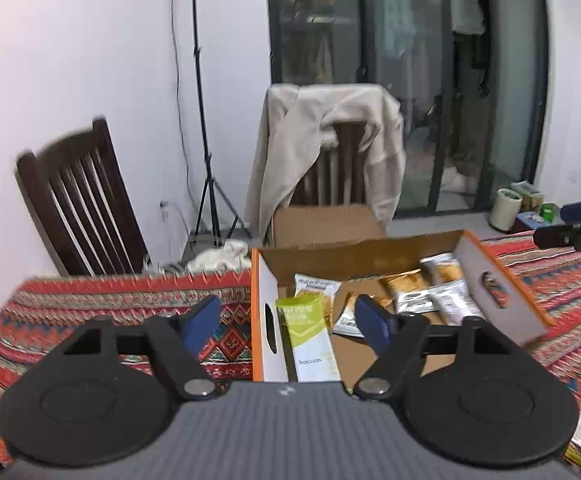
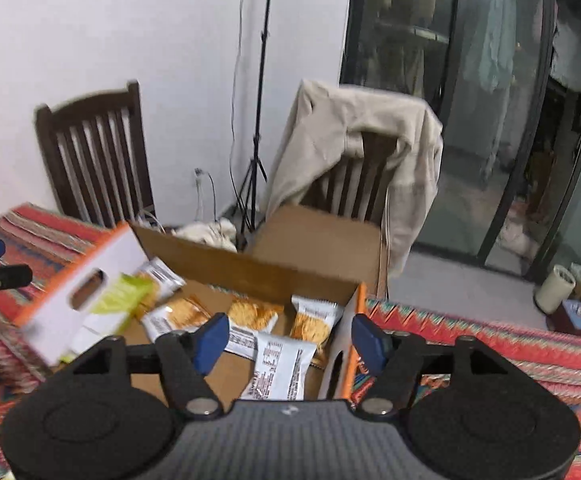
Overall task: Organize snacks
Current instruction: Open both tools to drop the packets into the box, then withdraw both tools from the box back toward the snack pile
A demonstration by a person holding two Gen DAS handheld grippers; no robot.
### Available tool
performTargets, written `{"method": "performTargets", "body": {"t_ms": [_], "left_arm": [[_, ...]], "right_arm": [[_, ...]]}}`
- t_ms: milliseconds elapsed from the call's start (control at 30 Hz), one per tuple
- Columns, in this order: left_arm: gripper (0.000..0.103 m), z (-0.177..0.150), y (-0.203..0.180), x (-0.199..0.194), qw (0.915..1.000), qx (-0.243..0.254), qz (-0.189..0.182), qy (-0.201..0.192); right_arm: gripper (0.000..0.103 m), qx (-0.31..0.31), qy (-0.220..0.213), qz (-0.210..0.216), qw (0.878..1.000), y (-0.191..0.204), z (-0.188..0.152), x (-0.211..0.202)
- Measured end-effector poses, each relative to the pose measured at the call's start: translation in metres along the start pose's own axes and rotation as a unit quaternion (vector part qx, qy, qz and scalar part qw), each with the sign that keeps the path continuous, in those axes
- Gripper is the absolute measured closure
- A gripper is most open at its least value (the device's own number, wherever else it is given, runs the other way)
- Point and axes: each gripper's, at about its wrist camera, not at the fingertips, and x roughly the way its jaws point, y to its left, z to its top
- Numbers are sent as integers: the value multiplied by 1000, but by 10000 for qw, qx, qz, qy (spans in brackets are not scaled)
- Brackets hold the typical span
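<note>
- Left wrist: left gripper (image 1: 290, 322) fingers wide, empty; corrugated box (image 1: 502, 300) at 1 o'clock, glossy flat packets (image 1: 448, 300) inside.
- Right gripper (image 2: 288, 338) wide, empty, over woven cloth (image 2: 490, 344).

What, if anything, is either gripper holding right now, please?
Nothing: the left gripper and right gripper are both open and empty above the snack box.

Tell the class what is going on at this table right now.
A person holds two grippers over an open cardboard box on a patterned tablecloth. The left hand-held gripper and the right hand-held gripper are both open and hold nothing. Several snack packets already lie in the box, with a green packet leaning at its left wall.
</note>
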Motion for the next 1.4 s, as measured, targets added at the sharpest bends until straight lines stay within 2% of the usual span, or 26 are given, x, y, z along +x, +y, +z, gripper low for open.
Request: {"method": "performTargets", "body": {"t_ms": [133, 200, 233, 300, 467, 700, 767, 867, 1033, 1233, 1400], "left_arm": [[16, -5, -3, -64, 9996, 28, -195, -203], [11, -10, -7, -96, 9991, 31, -329, -270], [6, -14, -9, -109, 9989, 39, -366, -305], [4, -23, -14, -140, 9977, 81, -507, -439], [1, -58, -33, -211, 9947, 98, -785, -663], [0, -124, -64, -284, 9919, 199, -745, -1013], [0, -143, -70, -298, 9916, 93, -762, -1041], [0, -173, -74, -316, 9920, -78, -743, -1020], [0, -229, -76, -339, 9939, -139, -275, -1054], [0, -282, -65, -339, 9961, -561, -274, -617], [0, -301, -61, -334, 9970, -680, -160, -329]], "right_arm": [[24, -73, -252, 146, 9995, 3, 1, -66], [22, -133, -409, 214, 9988, 9, -5, -104], [19, -174, -485, 270, 9983, 12, -8, -120], [12, -259, -641, 382, 9969, 21, -21, -156], [10, -371, -894, 514, 9940, 41, -66, -227], [8, -64, -1225, 825, 9890, 54, -143, -302], [1, 37, -1329, 783, 9880, 57, -165, -320], [1, 85, -1473, 546, 9875, 62, -199, -346], [0, 152, -1514, 309, 9879, 72, -259, -377], [0, 279, -1256, 178, 9915, 94, -330, -381], [0, 593, -996, 231, 9930, 98, -368, -366]]}}
